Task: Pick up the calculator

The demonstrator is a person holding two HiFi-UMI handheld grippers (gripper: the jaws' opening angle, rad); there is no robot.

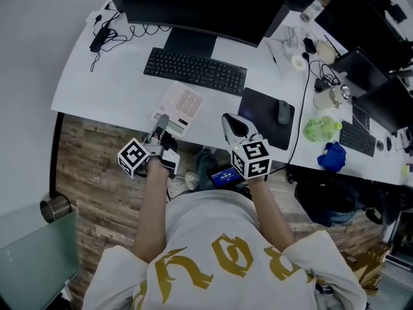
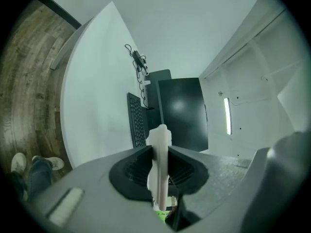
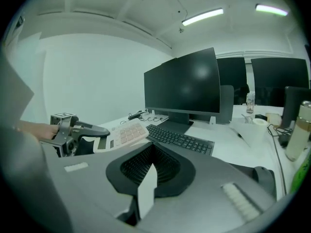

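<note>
The counter's (image 1: 110,76) front edge runs just under both grippers, with the wooden floor (image 1: 90,166) below and behind them. To the left of the left gripper (image 1: 161,123) and ahead of it lies a wide stretch of bare counter, reaching out to the curved left edge and to a tangle of cables (image 1: 100,37) at the far corner. Straight ahead of this gripper, past what it holds, the keyboard (image 1: 195,70) lies across the way, and the monitor (image 1: 200,5) stands behind that.

The left gripper is clamped on the near end of the calculator (image 1: 181,105). In the left gripper view the calculator shows edge-on as a thin white slab pinched between the two jaws, sticking out past the fingertips toward the keyboard. The right gripper view shows it from the side, keys up and tilted. Its far corner sits close to the keyboard's near edge, though I cannot tell whether that end touches the counter.

The right gripper (image 1: 231,123) is beside the left one, a clear gap of bare counter between them, its jaws pressed together with nothing in them. It points over the front edge. The calculator is off to its left, apart from it. Just to its right and ahead lies the dark mouse pad (image 1: 258,112), with the mouse (image 1: 284,112) on the pad's far side.
</note>
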